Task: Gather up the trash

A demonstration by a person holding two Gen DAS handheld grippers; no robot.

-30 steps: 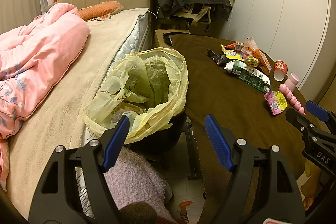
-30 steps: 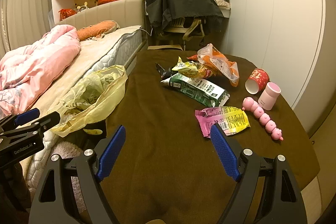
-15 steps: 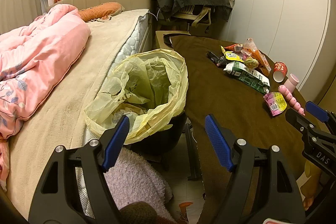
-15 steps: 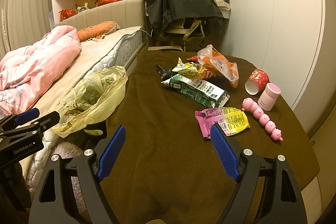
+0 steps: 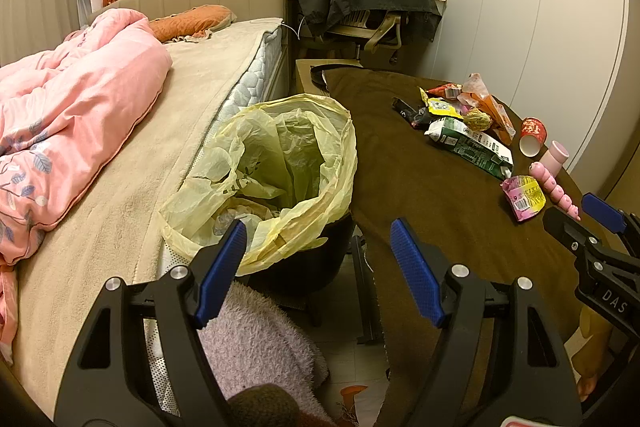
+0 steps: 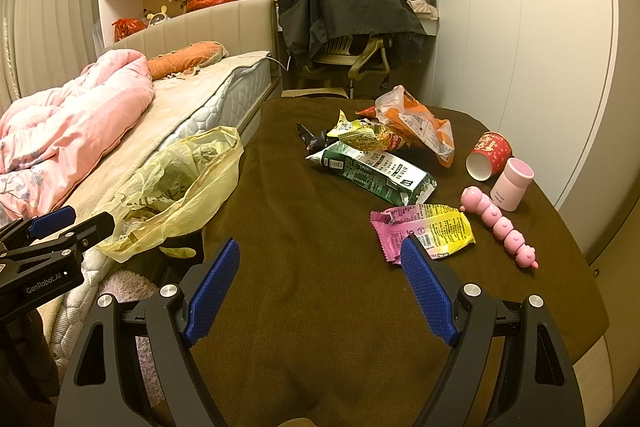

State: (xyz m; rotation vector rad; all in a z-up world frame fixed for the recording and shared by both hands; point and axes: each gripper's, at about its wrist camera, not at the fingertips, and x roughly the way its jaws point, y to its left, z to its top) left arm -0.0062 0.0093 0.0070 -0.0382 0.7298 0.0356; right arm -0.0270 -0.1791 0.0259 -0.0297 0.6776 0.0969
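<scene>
A black bin lined with a yellow bag (image 5: 280, 163) stands between the bed and the table; it also shows in the right wrist view (image 6: 176, 183). Trash lies on the brown table: a pink-yellow wrapper (image 6: 424, 229), a green-white carton (image 6: 376, 171), an orange bag (image 6: 420, 127), crumpled wrappers (image 6: 360, 135) and a red paper cup (image 6: 488, 155). My left gripper (image 5: 318, 269) is open and empty, near the bin's front rim. My right gripper (image 6: 320, 287) is open and empty, over the table short of the pink-yellow wrapper.
A pink cylinder (image 6: 512, 183) and a pink caterpillar toy (image 6: 500, 223) lie at the table's right. The bed with a pink quilt (image 5: 72, 107) is on the left. A chair draped with a dark jacket (image 6: 340, 7) stands behind the table. A fluffy mat (image 5: 256, 339) lies below the bin.
Both grippers have drifted very slightly; the view has barely shifted. Nothing was picked up or let go.
</scene>
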